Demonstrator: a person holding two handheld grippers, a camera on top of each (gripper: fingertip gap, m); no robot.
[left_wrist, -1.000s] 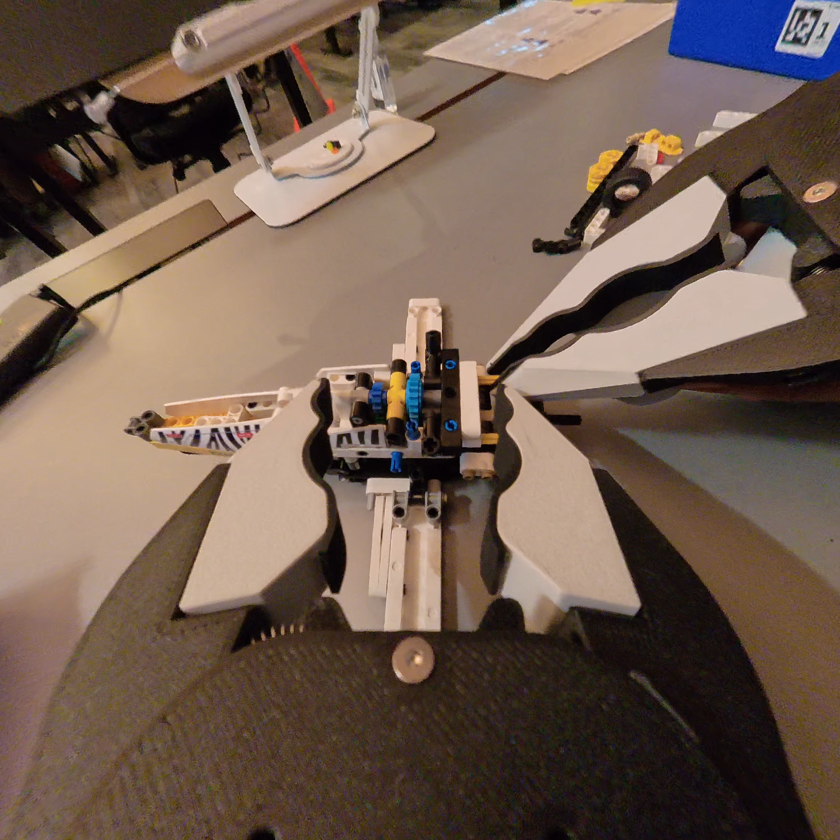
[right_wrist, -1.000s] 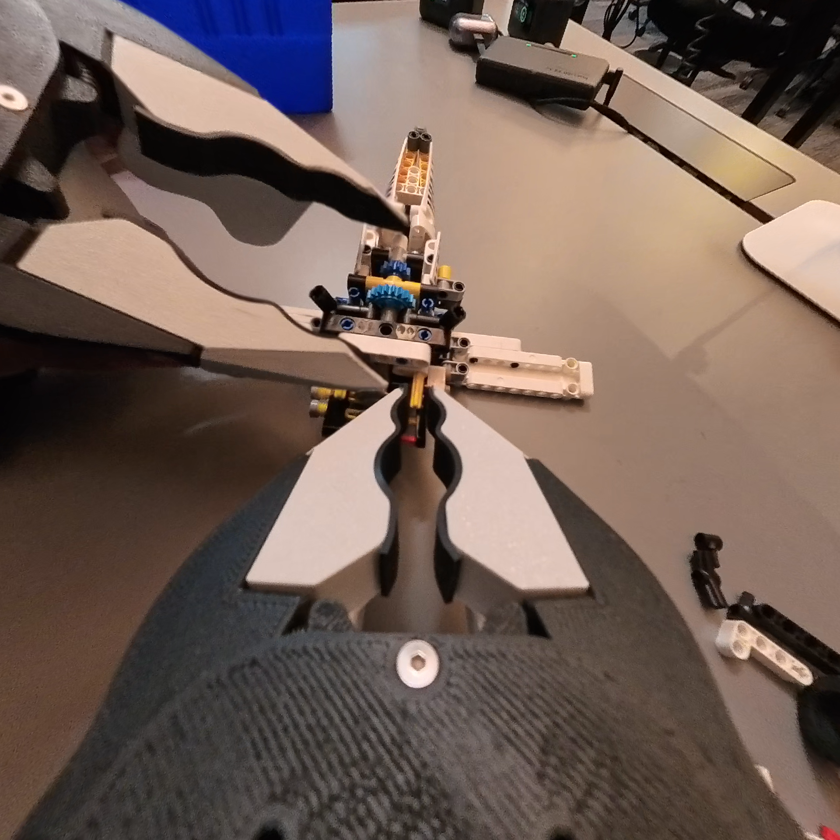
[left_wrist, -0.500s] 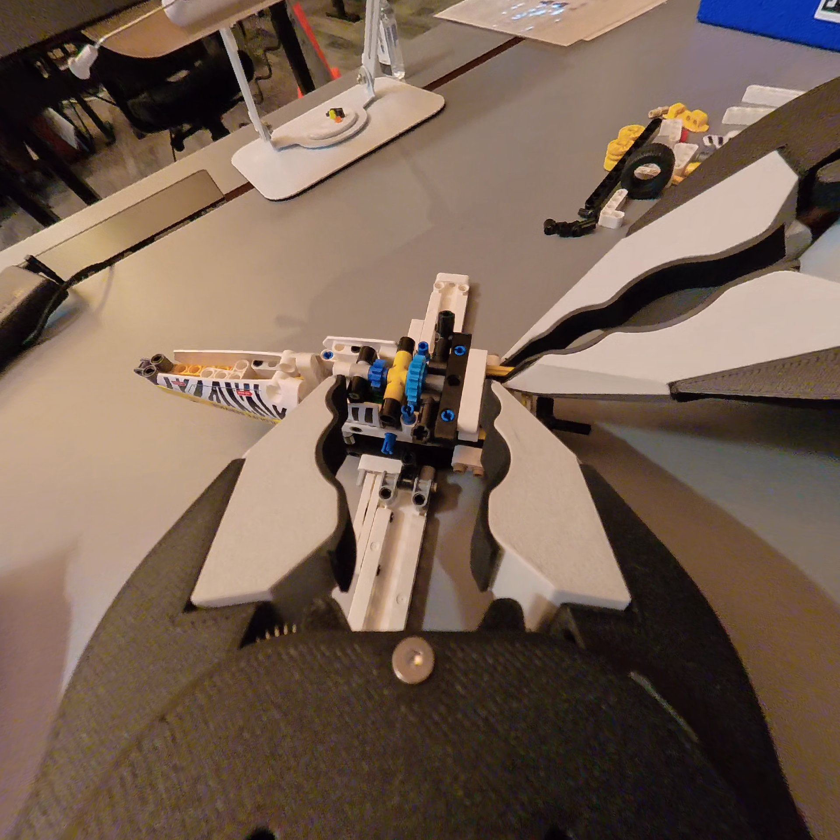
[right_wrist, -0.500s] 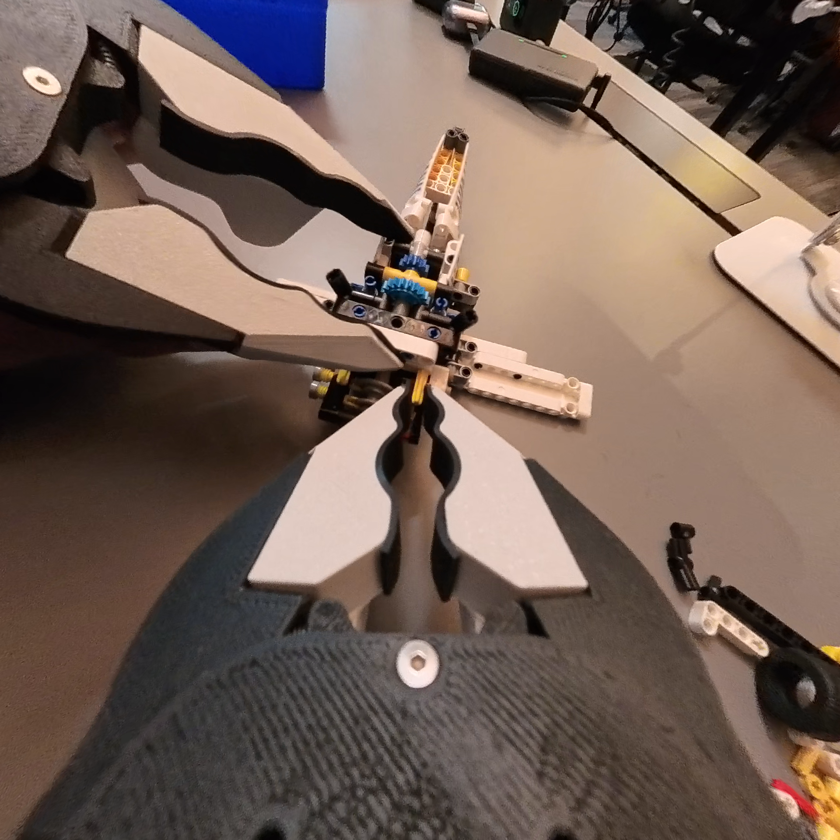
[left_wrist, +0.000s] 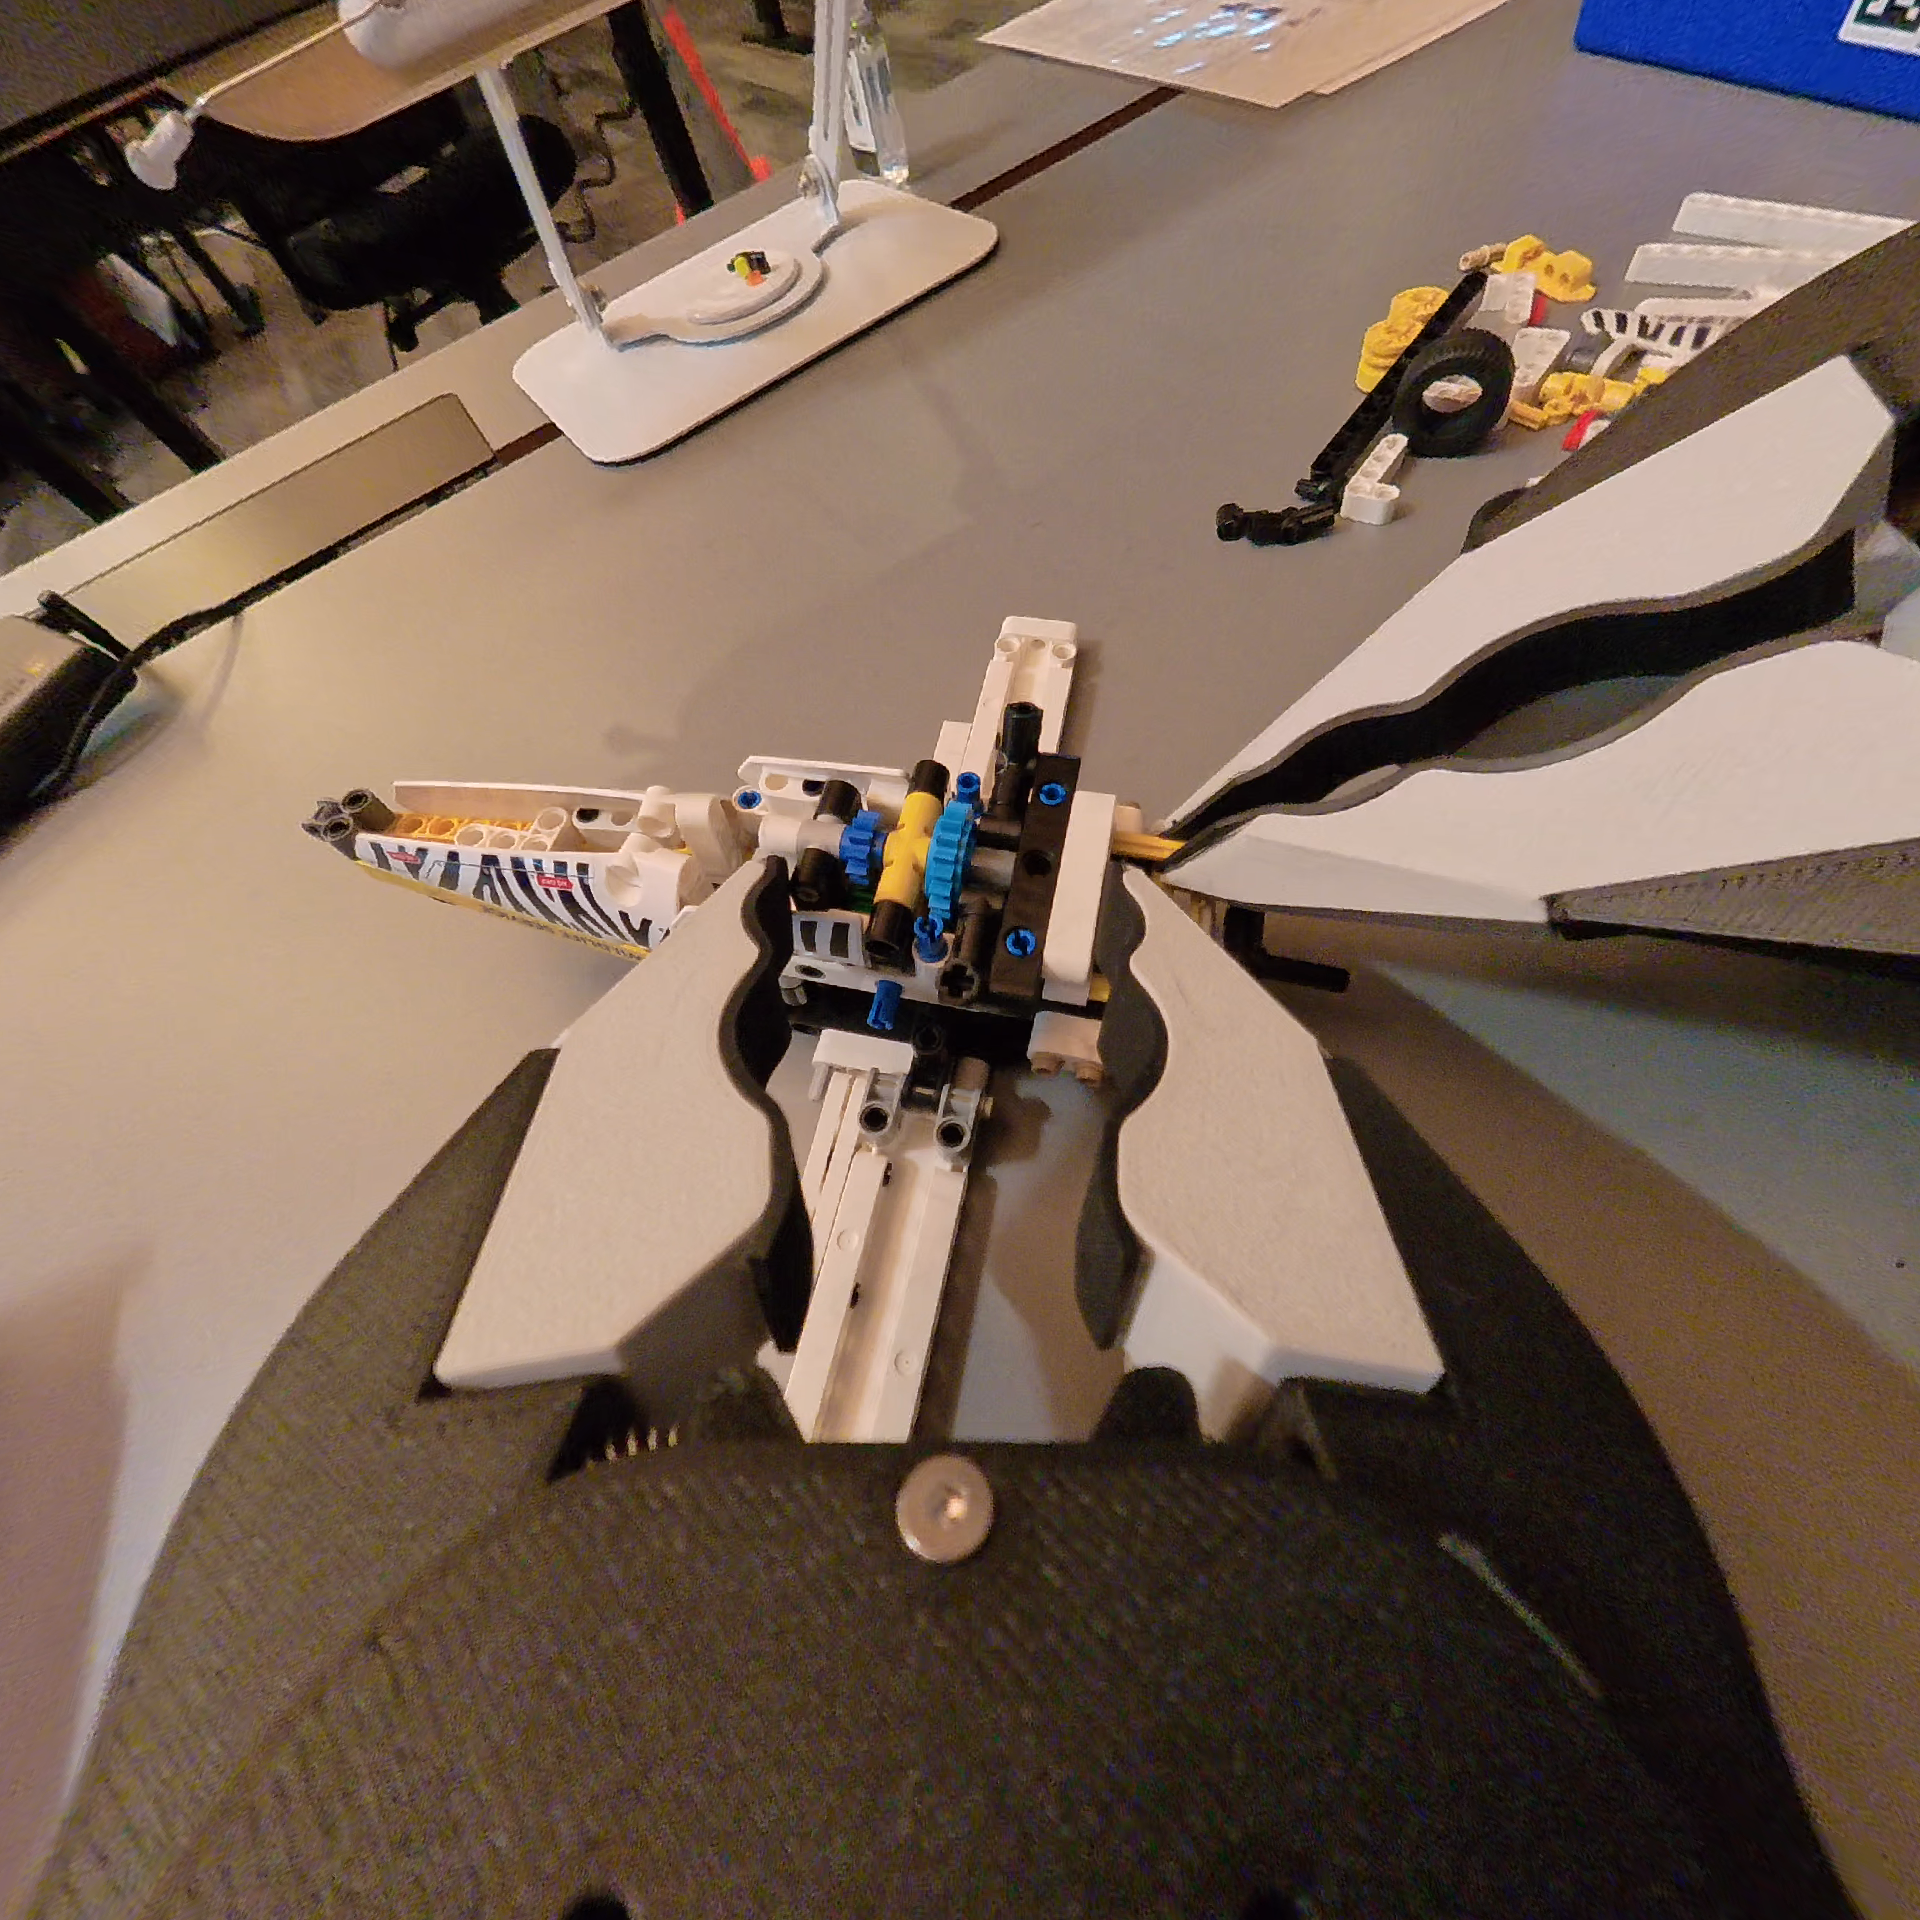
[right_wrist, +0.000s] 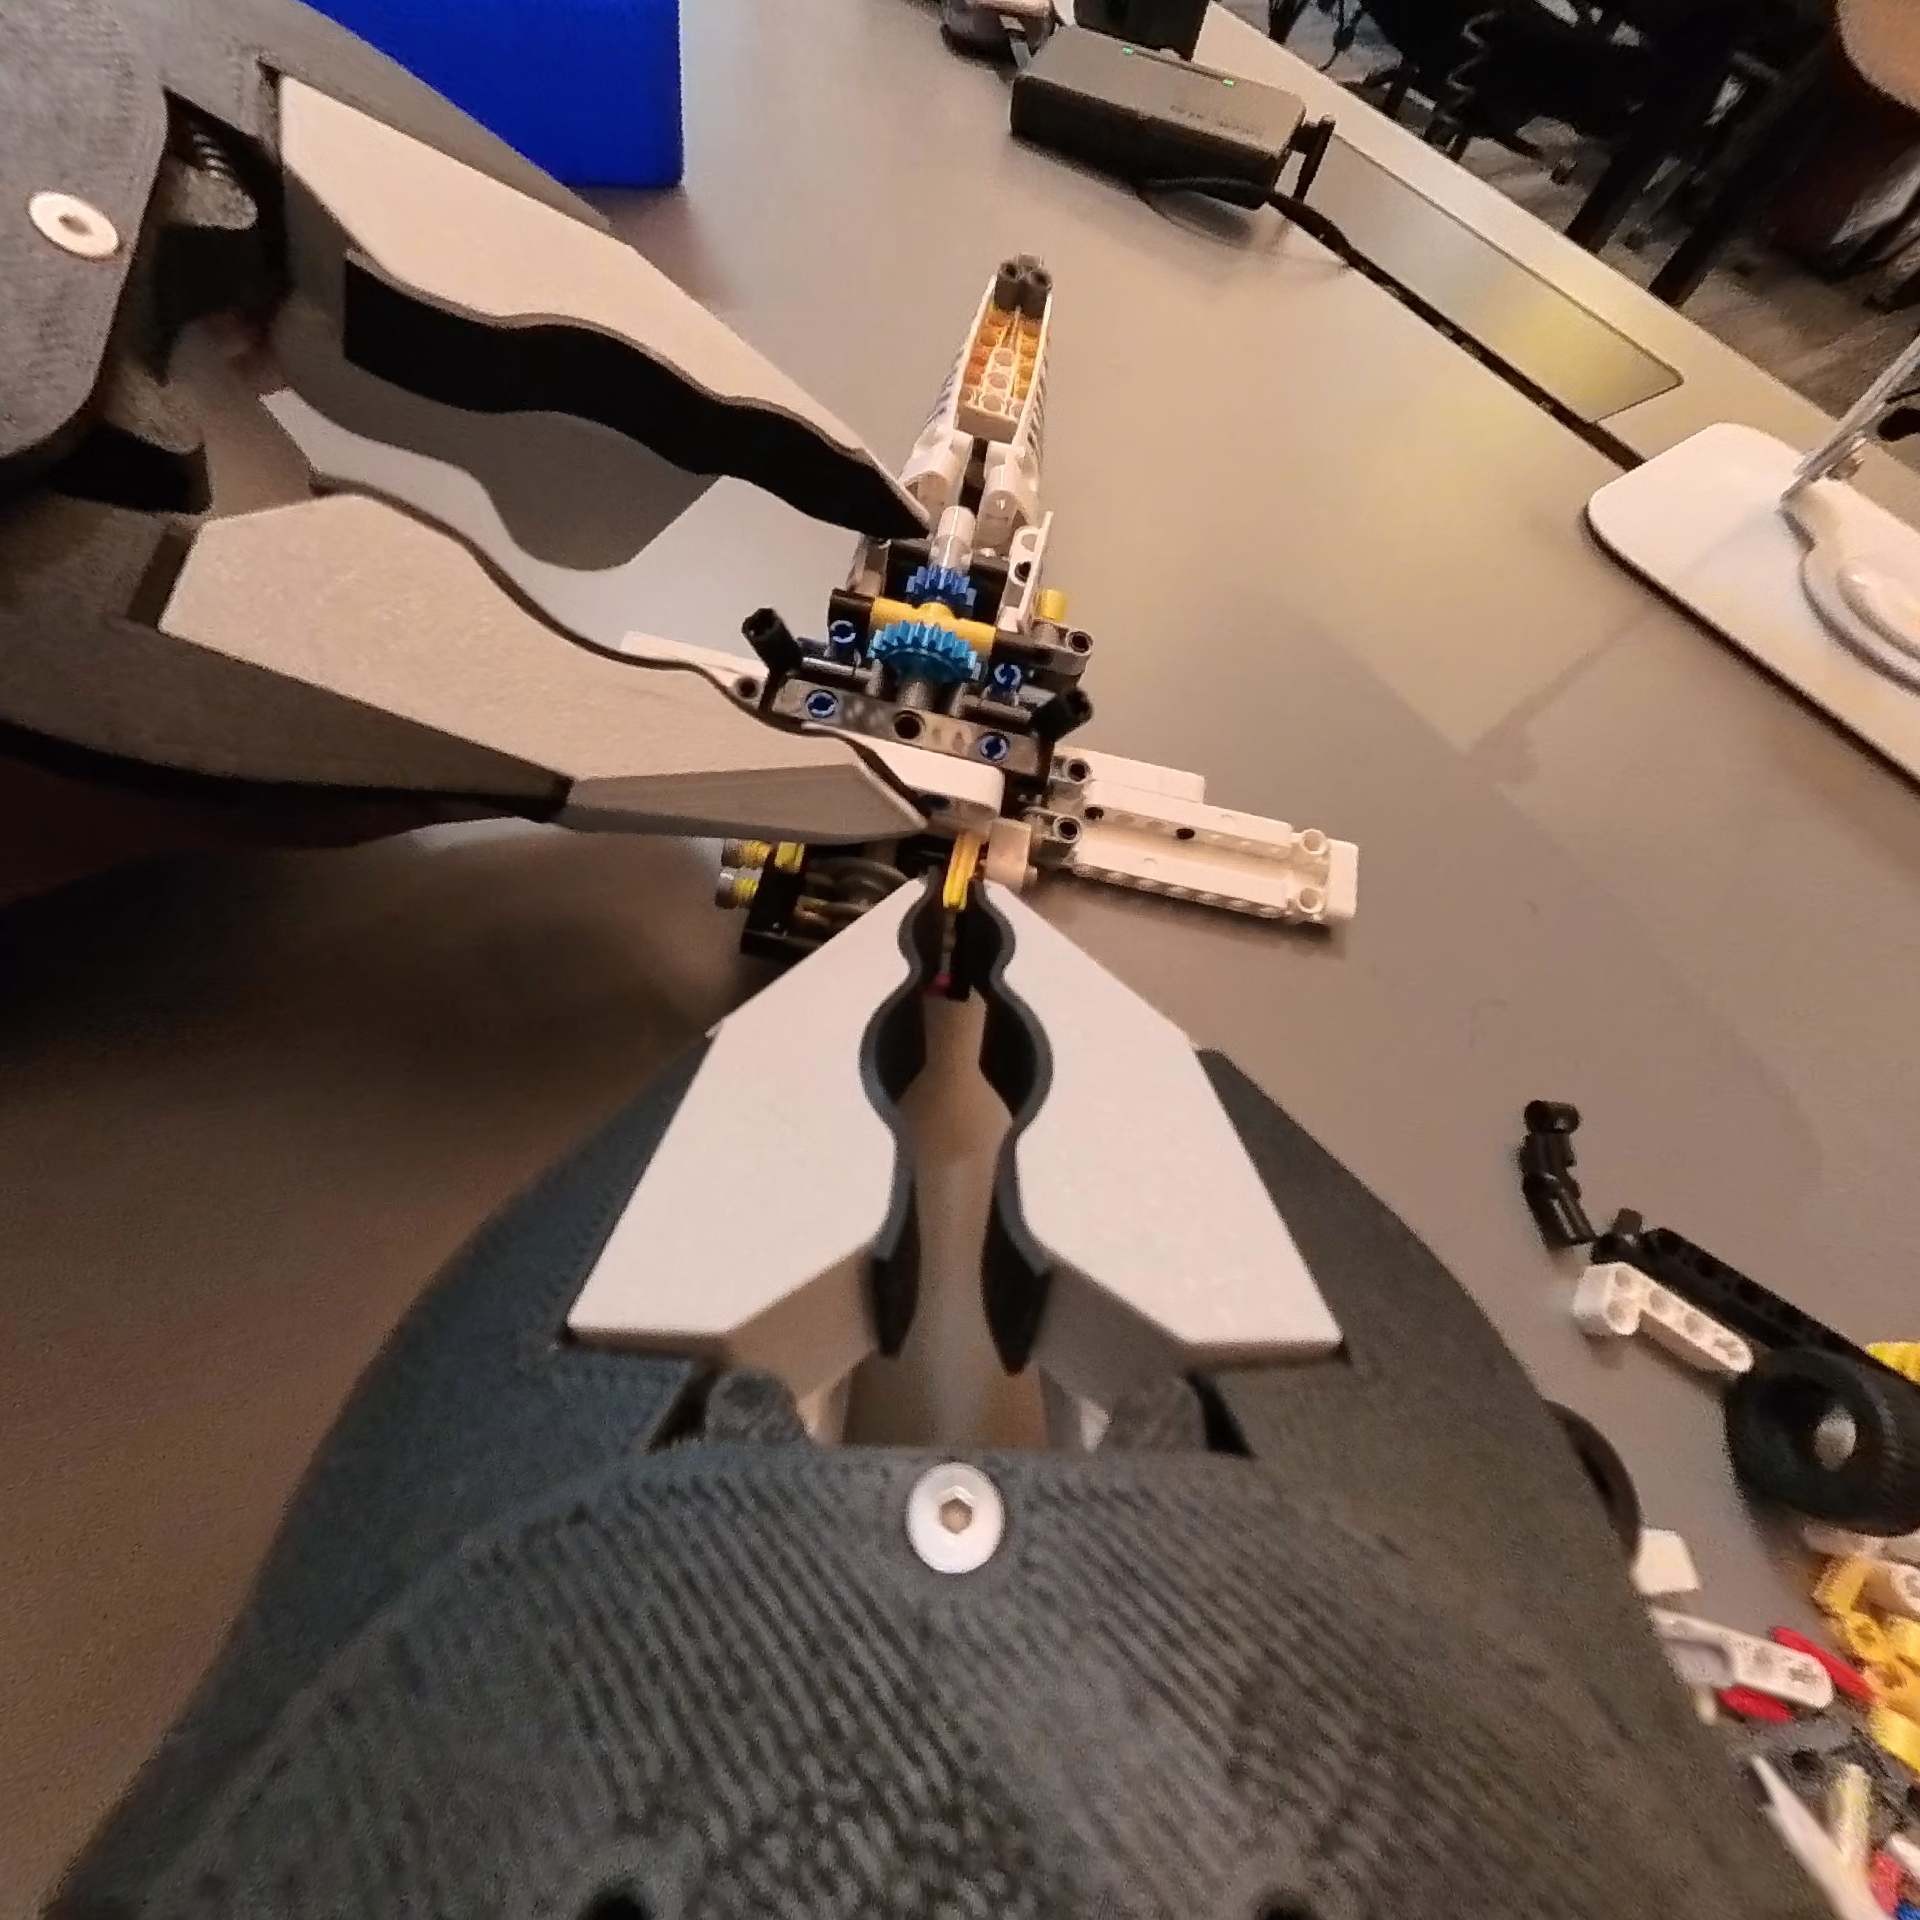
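Note:
A building-brick aircraft model (left_wrist: 1023, 883) with a zebra-striped nose (left_wrist: 499, 862), white wings (left_wrist: 1029, 665) and blue gears sits low over the grey table (left_wrist: 935, 499). My left gripper (left_wrist: 948, 883) is shut on its central body, one pad on each side. The right wrist view shows the same clamp (right_wrist: 914, 665) on the model (right_wrist: 935, 675). My right gripper (right_wrist: 956, 899) is shut on a thin yellow axle (right_wrist: 961, 868) that sticks out of the model's side. In the left wrist view it comes in from the right (left_wrist: 1184, 842) with the axle (left_wrist: 1143, 842) at its tips.
Loose bricks and a black tyre (left_wrist: 1455, 395) lie at the far right, also in the right wrist view (right_wrist: 1829, 1455). A white lamp base (left_wrist: 758, 312) stands behind. A blue box (right_wrist: 520, 83), a black power adapter (right_wrist: 1153, 104) and papers (left_wrist: 1247, 42) sit at the table's far side.
My left fingers closed in on the model's body, then held. Both grippers and the model shifted slightly together. My right gripper stayed shut on the yellow axle.

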